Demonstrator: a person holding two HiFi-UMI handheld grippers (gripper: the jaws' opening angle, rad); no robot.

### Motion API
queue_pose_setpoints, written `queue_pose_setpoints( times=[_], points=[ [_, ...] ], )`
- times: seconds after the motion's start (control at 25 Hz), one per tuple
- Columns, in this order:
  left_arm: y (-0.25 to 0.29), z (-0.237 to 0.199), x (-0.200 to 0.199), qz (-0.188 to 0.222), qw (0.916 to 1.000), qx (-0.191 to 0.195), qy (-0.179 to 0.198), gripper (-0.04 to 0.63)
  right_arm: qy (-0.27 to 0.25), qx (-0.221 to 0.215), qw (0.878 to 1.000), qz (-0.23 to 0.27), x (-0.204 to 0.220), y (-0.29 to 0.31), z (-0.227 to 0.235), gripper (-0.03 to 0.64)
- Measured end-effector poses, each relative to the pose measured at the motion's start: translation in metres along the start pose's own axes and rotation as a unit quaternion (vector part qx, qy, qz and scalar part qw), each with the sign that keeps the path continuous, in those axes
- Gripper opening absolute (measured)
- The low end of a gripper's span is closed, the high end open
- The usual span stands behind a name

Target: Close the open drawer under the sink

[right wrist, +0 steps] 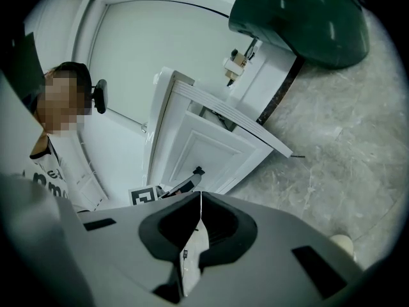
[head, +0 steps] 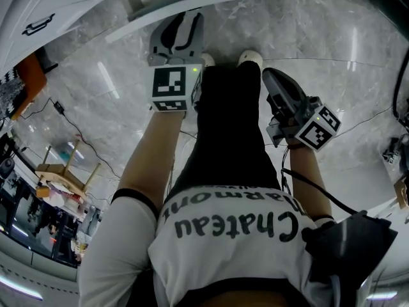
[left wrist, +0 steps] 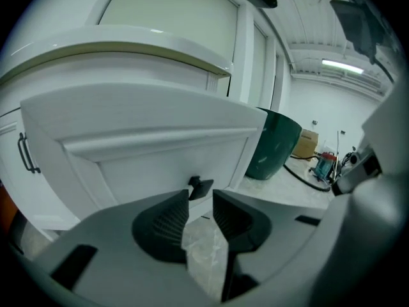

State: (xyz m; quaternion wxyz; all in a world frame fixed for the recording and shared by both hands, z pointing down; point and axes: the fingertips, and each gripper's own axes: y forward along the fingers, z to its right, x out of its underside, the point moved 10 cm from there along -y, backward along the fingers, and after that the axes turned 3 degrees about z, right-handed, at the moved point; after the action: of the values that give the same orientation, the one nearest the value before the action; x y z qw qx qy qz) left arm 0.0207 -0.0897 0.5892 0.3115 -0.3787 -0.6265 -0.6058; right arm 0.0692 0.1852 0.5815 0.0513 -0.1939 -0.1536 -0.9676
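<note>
The white drawer (left wrist: 153, 152) stands pulled open, the left gripper (left wrist: 201, 204), jaws apart and empty, just short of the drawer's black knob (left wrist: 200, 186), the right gripper (right wrist: 199, 200), closed on nothing, farther back from the drawer: the approach seems done, and next comes a straight push on the drawer's front.

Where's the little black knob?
In the left gripper view, the knob sits low on the white drawer front, just beyond the open left claw.
</note>
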Motion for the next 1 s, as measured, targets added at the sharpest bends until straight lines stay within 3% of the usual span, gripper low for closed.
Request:
queue_pose_setpoints(
  times=[1.0],
  points=[
    [0.029, -0.022, -0.02, -0.004, 0.9997, -0.001, 0.023, 0.097, 0.024, 0.013, 0.999, 0.022, -0.021, -0.002, 0.017, 0.013]
  ],
)
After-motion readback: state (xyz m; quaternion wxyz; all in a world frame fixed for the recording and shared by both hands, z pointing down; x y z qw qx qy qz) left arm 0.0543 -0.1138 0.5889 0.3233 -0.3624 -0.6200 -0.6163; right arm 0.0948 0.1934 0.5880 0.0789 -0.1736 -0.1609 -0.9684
